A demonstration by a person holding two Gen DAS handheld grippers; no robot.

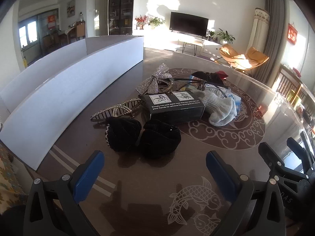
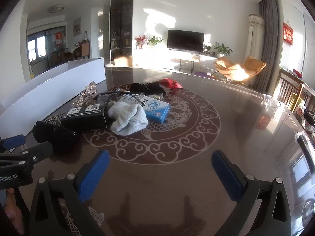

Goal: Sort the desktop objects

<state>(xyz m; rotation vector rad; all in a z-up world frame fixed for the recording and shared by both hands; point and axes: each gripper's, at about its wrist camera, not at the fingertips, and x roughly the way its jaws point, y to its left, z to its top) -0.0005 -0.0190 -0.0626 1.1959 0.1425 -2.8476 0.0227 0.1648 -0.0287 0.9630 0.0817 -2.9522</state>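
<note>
**A:** Left wrist view first. The left tool [image 1: 154,169] is spread wide and holds nothing, low over the worktop [image 1: 226,157]. The black velvet bow [image 1: 143,137] lies closest, just ahead of the tips. What could go wrong there?

**B:** The bow's far edge touches the rhinestone claw clip [image 1: 116,111] and sits close to the black box [image 1: 173,106]. A careless close could drag the clip along. The bow is soft, so I'd expect a shallow pinch to slip off one lobe.

**A:** Its orientation?

**B:** Long axis runs left to right across the view, slightly down to the right, two lobes with a narrow waist between. The white divided tray [image 1: 82,82] stands along the left, well within reach.

**A:** And the pile behind?

**B:** Silver sequin bow [image 1: 155,78], glasses and a pale knitted cloth [image 1: 220,108] are heaped together; lifting one may pull another.

**A:** Now the right wrist view.

**B:** The right tool [image 2: 160,171] is also wide apart and empty, over bare worktop in front of the pile. The cloth [image 2: 128,118] leans on the black box [image 2: 84,116] and overlaps the blue-and-white carton [image 2: 157,108].

**A:** The carton's direction?

**B:** It lies flat, long axis running from upper left to lower right. Pulling it out could tumble the cloth. The left tool [image 2: 25,147] shows at the left edge, near enough that both reaching in together might collide.
</note>
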